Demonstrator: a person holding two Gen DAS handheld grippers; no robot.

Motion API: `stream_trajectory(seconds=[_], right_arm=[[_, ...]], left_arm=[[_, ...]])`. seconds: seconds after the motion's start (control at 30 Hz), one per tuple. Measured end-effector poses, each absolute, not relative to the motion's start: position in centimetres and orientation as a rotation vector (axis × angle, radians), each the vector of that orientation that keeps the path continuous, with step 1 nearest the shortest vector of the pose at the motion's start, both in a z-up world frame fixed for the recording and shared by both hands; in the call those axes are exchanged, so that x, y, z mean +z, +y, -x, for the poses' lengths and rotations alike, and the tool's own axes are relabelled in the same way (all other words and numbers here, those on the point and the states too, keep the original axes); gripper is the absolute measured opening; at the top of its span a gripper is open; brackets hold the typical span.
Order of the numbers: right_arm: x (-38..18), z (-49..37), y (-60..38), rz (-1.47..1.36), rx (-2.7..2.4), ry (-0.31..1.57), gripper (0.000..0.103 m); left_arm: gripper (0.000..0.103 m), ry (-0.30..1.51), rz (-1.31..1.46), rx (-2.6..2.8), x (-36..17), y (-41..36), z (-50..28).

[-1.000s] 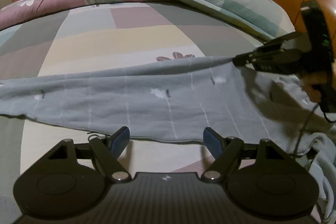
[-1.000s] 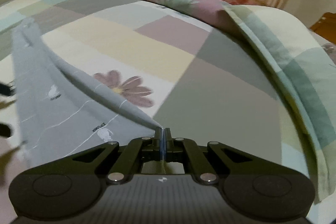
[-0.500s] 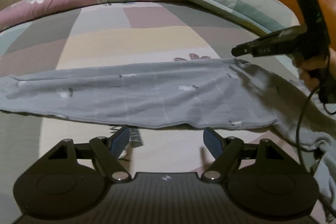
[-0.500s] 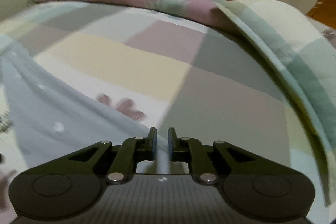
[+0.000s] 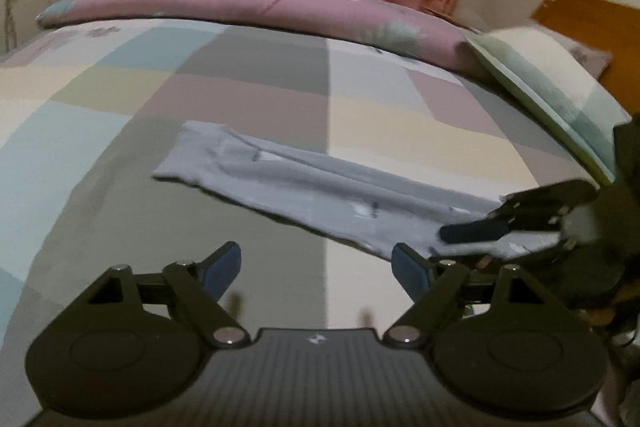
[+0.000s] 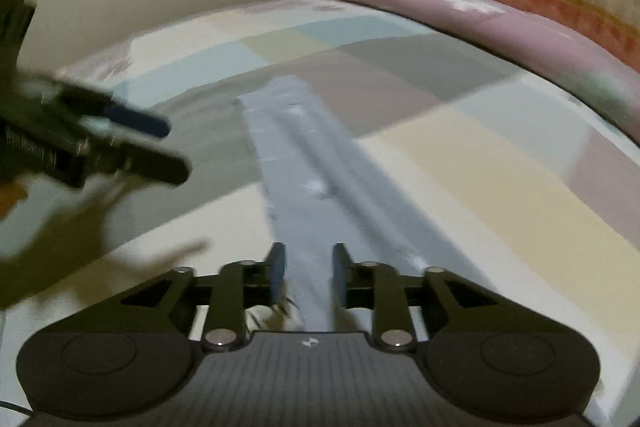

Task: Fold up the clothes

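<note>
Fingers spread on left gripper (image 5: pixel 316 267) and right gripper (image 6: pixel 308 277), over grey garment (image 5: pixel 304 183).

Right tongs (image 6: pixel 306 273), parted, straddle grey garment (image 6: pixel 316 179) on bedsheet (image 6: pixel 500 163).

- The left gripper (image 5: pixel 316 265) has its jaws spread wide, nothing between its blue-padded fingers (image 5: pixel 222 267).
- In the right wrist view it enters from 9 o'clock, blurred, fingers pointing toward 3 o'clock.
- The right gripper (image 6: pixel 306 273) has its jaws partly apart, a narrow gap between them.
- In the left wrist view it sits at 3 o'clock, fingers pointing toward 9 o'clock.
</note>
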State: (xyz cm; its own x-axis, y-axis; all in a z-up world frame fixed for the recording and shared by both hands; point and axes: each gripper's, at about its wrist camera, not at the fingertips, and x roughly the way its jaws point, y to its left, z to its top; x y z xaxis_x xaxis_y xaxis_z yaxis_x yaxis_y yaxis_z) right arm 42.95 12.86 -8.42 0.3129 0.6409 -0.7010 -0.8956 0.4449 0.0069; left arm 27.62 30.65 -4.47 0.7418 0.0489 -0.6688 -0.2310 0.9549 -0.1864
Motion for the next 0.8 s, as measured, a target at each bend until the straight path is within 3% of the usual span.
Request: stream_trajectory(seconds=[0.1, 0.13, 0.17, 0.43, 0.57, 0.8], right_arm=[[-9.4, -42.7, 15.2, 0.478, 1.045, 0.696, 0.032], [-9.7, -42.7, 15.9, 0.494, 1.037, 0.697, 0.026], [-9.7, -42.8, 15.9, 0.486, 1.046, 0.706, 0.005], [-8.3, -44.9, 14.8, 0.363, 1.115, 0.758, 0.005], [-6.5, -47.8, 13.9, 0.277, 1.042, 0.699, 0.012], [-8.3, -52.5, 16.2, 0.288, 0.968, 0.711, 0.016]], left_arm=[[0.082, 0.718, 0.286, 0.144, -4.6, 31.2, -27.6], [0.082, 0.719, 0.292, 0.138, -4.8, 31.2, -27.7], [0.082, 0.721, 0.295, 0.136, -4.9, 31.3, -27.8], [0.082, 0.739, 0.298, 0.130, -5.6, 31.3, -28.2], [0.082, 0.737, 0.305, 0.133, -5.6, 31.5, -28.1], [0.082, 0.734, 0.316, 0.138, -5.7, 31.9, -28.0]])
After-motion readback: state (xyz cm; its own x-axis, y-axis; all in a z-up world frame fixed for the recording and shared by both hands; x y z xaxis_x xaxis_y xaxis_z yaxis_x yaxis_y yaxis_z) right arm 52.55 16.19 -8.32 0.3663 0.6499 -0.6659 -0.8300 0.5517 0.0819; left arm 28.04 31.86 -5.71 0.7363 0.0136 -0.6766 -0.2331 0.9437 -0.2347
